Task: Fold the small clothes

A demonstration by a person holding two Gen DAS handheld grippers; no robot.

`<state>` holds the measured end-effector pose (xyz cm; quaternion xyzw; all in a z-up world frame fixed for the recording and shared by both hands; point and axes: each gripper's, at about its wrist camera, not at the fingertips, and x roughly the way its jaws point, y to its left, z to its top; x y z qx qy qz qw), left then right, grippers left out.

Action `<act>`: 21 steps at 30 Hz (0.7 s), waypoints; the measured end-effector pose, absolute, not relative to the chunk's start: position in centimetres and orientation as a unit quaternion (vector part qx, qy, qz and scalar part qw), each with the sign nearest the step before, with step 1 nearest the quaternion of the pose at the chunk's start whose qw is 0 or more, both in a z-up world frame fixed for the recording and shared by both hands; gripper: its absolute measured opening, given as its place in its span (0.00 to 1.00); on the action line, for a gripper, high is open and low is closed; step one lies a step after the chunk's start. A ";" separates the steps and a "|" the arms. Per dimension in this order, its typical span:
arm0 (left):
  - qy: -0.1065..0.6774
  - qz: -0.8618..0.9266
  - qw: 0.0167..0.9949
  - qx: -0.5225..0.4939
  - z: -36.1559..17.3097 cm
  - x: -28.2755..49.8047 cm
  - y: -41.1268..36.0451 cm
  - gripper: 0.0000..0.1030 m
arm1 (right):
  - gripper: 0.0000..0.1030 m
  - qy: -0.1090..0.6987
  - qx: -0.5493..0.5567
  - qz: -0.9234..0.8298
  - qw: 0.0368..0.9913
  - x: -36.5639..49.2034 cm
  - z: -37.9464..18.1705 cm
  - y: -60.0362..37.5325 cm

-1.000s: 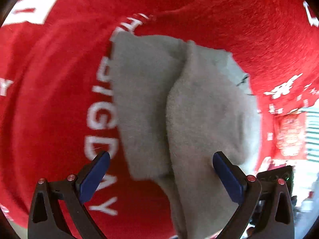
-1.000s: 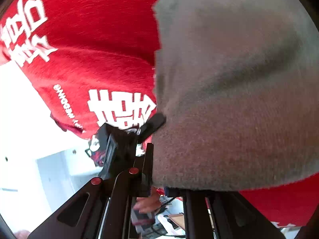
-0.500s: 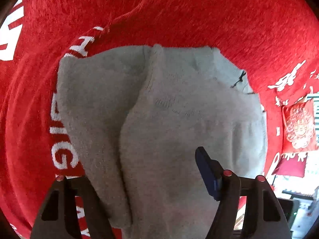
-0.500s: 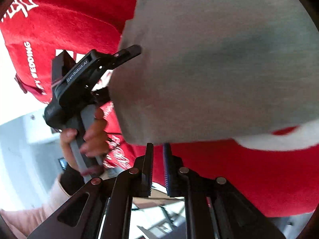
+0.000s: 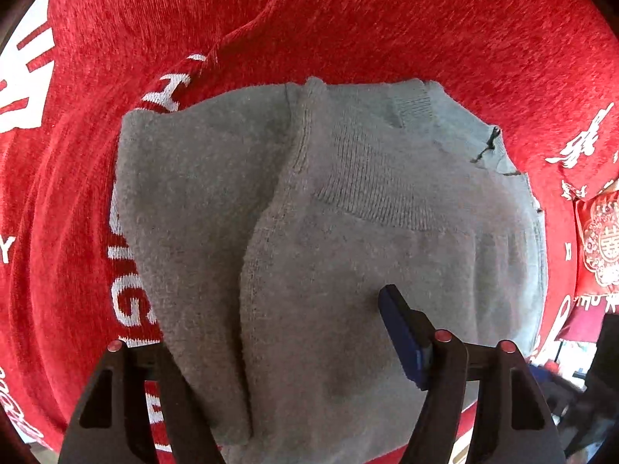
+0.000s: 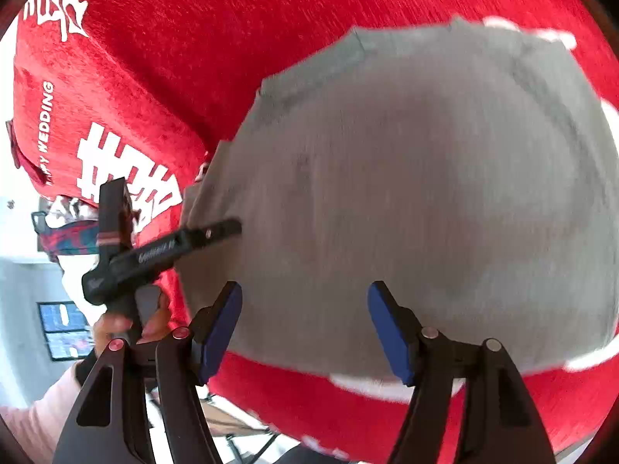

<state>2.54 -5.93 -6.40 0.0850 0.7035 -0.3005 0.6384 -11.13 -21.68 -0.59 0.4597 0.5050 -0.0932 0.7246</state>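
A small grey knit garment (image 5: 329, 232) lies folded on a red cloth (image 5: 348, 19) with white lettering. In the left wrist view my left gripper (image 5: 294, 332) is open and straddles the garment's near edge; its right pad (image 5: 398, 328) rests on top, and the left finger is hidden under a fold. In the right wrist view the grey garment (image 6: 406, 193) fills the middle. My right gripper (image 6: 305, 309) is open and empty just above its near edge. The left gripper (image 6: 170, 247) also shows there, touching the garment's left edge.
The red cloth (image 6: 193, 58) covers the whole work surface, with its edge dropping off at the left and bottom of the right wrist view. A hand in a pink sleeve (image 6: 116, 328) holds the left tool. Red decorated items (image 5: 599, 239) lie at the far right.
My right gripper has let go of the grey garment and opened wide. The garment now lies flat and folded. My left gripper has moved in over its near edge.
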 end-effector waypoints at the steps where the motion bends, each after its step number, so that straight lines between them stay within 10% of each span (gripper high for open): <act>1: 0.703 -0.299 0.639 0.087 -6.4 2.5 -6.0 0.71 | 0.70 0.507 0.455 -0.095 0.726 -10.6 -0.7 -22.0; 6: 0.705 -0.291 0.640 0.087 -6.5 2.5 -6.0 0.71 | 0.68 0.511 0.456 -0.103 0.721 -9.2 -1.2 -23.2; 11: 0.705 -0.284 0.644 0.092 -6.8 2.3 -6.7 0.73 | 0.06 0.511 0.463 -0.112 0.716 -10.0 -2.0 -23.9; 18: 0.698 -0.276 0.652 0.105 -7.1 1.7 -7.6 0.77 | 0.03 0.531 0.485 -0.103 0.687 -11.2 -5.6 -24.4; 21: 0.686 -0.274 0.666 0.100 -6.7 1.6 -7.7 0.50 | 0.03 0.520 0.500 -0.096 0.686 -11.6 -5.9 -24.8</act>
